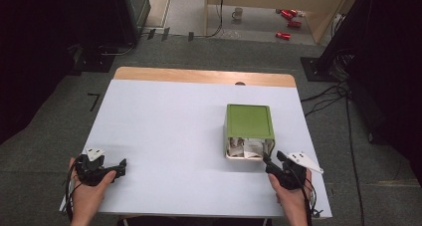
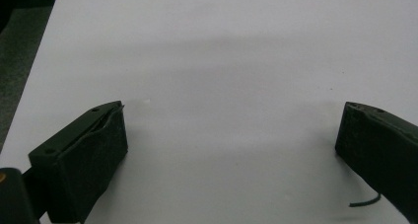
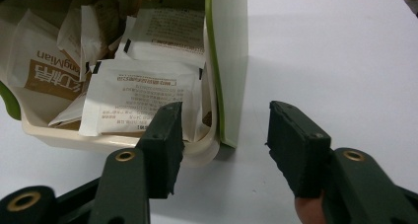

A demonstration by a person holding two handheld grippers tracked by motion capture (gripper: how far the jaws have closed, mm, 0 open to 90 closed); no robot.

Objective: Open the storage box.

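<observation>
1. Grey carpet [image 1: 45,151] is surrounding the white table [image 1: 164,136] you are working at, and a strip of bare wood [image 1: 199,75] is showing along the table's far edge.
2. Beyond the table, a mug [image 1: 237,13] and several red cans [image 1: 288,18] are lying on a lighter patch of floor, and black cables [image 1: 323,99] are trailing over the carpet to the right.
3. You are holding your left gripper [image 1: 119,167] low over the near-left corner of the table; in the left gripper view [image 2: 231,135] its jaws are standing wide apart with nothing but bare white tabletop between them.
4. A green box [image 1: 249,121] is sitting on the right half of the table, and its cream drawer [image 1: 244,155] is sticking out toward you.
5. White paper sachets [image 3: 143,98] with printed text are filling the drawer, and one is showing a brown label [image 3: 49,76].
6. You are holding your right gripper [image 1: 271,161] just in front of the drawer, well apart from the left gripper.
7. In the right gripper view, your right gripper [image 3: 224,130] is standing open and gripping nothing: one jaw is overlapping the drawer's front rim and the other is standing over bare table, with the box's green side wall [image 3: 231,61] lining up between them.
</observation>
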